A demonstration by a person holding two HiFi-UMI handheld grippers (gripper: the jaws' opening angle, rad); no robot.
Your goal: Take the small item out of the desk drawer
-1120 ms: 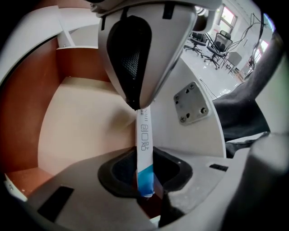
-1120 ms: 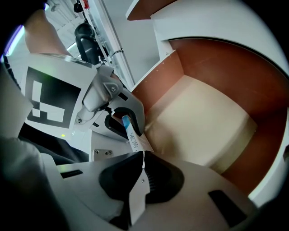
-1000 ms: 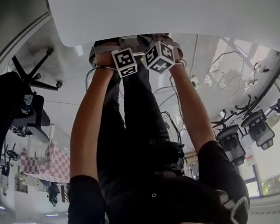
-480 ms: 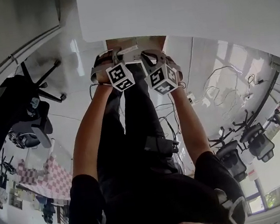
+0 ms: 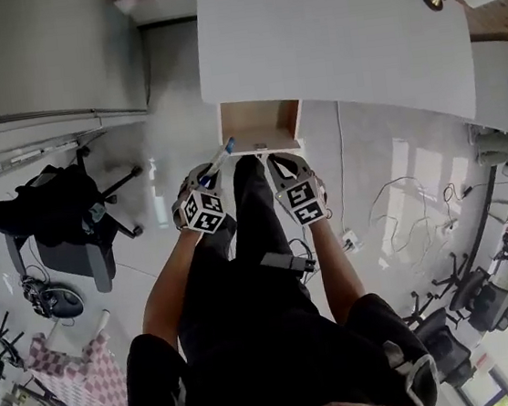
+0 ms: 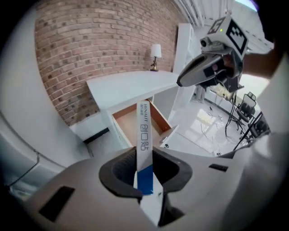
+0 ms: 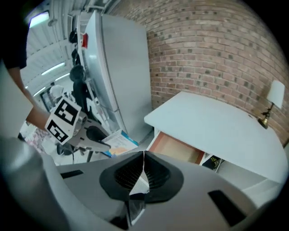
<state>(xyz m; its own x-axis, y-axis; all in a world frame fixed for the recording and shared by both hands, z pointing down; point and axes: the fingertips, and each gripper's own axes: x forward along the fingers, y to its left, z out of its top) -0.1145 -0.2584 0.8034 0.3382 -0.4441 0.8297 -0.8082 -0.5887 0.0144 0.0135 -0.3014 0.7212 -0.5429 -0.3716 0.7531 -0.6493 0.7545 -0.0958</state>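
Below the front edge of the white desk (image 5: 335, 40), the left forearm (image 5: 173, 274) and the right forearm (image 5: 336, 254) are seen stretched out and downward from the shoulders, bare and roughly parallel. The two tools are held side by side, near each other, just in front of the pulled-out drawer (image 5: 261, 125). The left gripper (image 5: 207, 179) is angled toward the drawer's left front corner. In the left gripper view its jaws are closed part-way and clamped on the lower, blue end of the small box (image 6: 143, 135), a thin white-and-blue carton seen edge-on and standing upright between the pads. In the head view the carton's free end is seen overlapping the drawer's left front corner, while the carton itself is held outside the drawer. The right gripper (image 5: 279, 165) is held beside the left, level with it, facing the drawer front. In the right gripper view its pads are seen pressed together along a single seam, with no object gripped. From that view the left gripper is seen to the left with the carton's broad printed face turned toward the camera.
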